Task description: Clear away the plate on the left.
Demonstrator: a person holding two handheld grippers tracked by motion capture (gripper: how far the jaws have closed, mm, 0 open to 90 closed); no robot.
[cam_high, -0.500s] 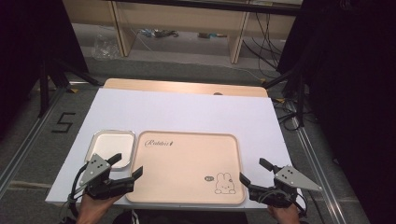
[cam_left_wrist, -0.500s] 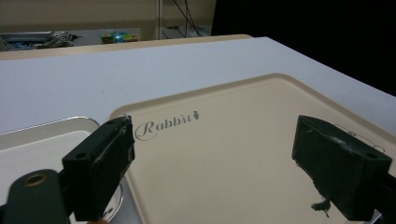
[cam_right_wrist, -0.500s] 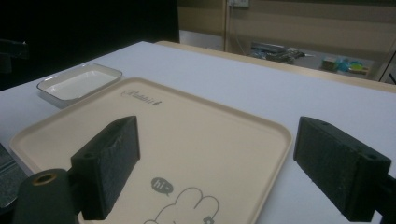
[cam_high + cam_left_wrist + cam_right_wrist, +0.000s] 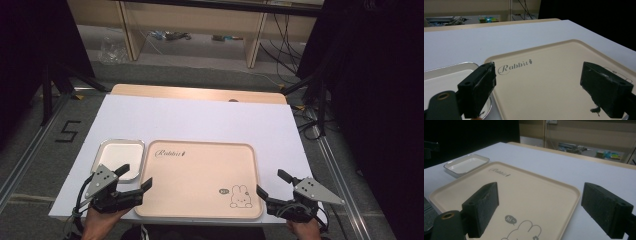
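1. Beige tray (image 4: 200, 177) lying flat on the white tabletop (image 4: 200, 120), near edge close to the person, long side across; probably set there as the central work surface, within reach of both hands. Printed rabbit at the near right corner, script word at the far left corner.
2. Small metal dish (image 4: 120, 157) placed just beside the tray's left edge, nothing in it; likely kept close so that things can pass between dish and tray with a short move.
3. Left claw (image 4: 135, 179) hovering over the seam between dish and tray, jaws spread wide apart, nothing between them. In the left gripper view, left jaw over the dish rim, right jaw over the bare tray floor; seemingly held ready rather than committed to either.
4. Right claw (image 4: 272, 184) poised at the tray's near right corner, jaws likewise wide apart and holding nothing. In the right gripper view, jaws straddling the tray's (image 4: 529, 195) right rim, one over the rabbit print, the other over bare tabletop (image 4: 599, 175).
5. Both claws low, level and pointing forward from the near edge, mirrored at either side of the tray; reads as a starting stance, each hand covering its own half.
6. Dish (image 4: 465, 164) well apart from the right claw, so probably work for the left hand.
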